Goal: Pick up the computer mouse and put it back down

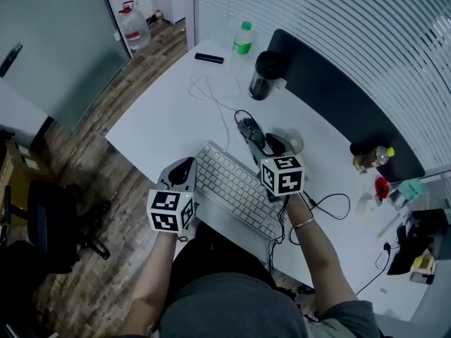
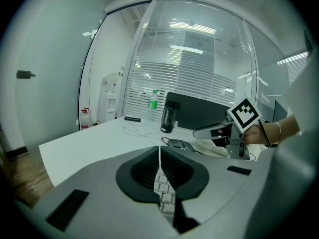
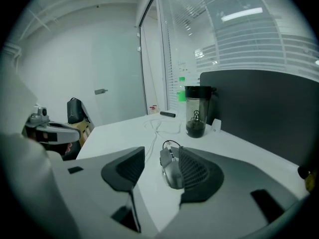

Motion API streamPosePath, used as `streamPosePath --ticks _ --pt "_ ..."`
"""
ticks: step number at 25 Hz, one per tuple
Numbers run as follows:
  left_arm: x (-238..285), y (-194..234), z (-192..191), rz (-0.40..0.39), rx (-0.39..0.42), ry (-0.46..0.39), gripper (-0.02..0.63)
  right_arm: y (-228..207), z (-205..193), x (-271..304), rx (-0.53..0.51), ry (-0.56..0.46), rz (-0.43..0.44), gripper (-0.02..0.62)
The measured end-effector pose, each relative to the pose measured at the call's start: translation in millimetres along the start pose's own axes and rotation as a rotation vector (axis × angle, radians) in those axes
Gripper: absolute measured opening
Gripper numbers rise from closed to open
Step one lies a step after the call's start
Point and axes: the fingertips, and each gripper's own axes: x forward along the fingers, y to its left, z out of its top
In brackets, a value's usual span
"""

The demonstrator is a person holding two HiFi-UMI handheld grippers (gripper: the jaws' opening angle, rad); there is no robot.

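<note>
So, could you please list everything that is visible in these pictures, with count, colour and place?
desk: one, white, centre.
keyboard: one, white, near desk edge.
computer mouse: one, grey, on desk beyond keyboard.
cable: one, white, on desk beyond mouse.
partition: one, dark, desk's right side.
tumbler: one, dark, beside partition.
bottle: one, green cap, far desk corner.
slim object: one, black, far desk edge.
water jug: one, clear, on floor.
chair: one, black, floor left.
left gripper: one, grey, jaws together, by keyboard's left end.
right gripper: one, grey, jaws apart, above mouse.
</note>
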Motion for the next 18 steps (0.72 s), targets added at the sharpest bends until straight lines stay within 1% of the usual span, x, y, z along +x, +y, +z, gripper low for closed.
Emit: streamPosePath --ticks 6,13,18 --pt "-1 -4 1 -0.026 0.015 -0.001 0.028 12 12 -29 0.043 -0.079 -0.016 0.169" --pt "2 -16 7 -0.065 0.045 -0.007 0.028 18 13 -60 0.076 -0.131 -0.037 0.138" --pt "2 -18 11 -0.075 0.060 -0.015 0.028 22 13 -76 0.097 -0.165 -0.054 0.106"
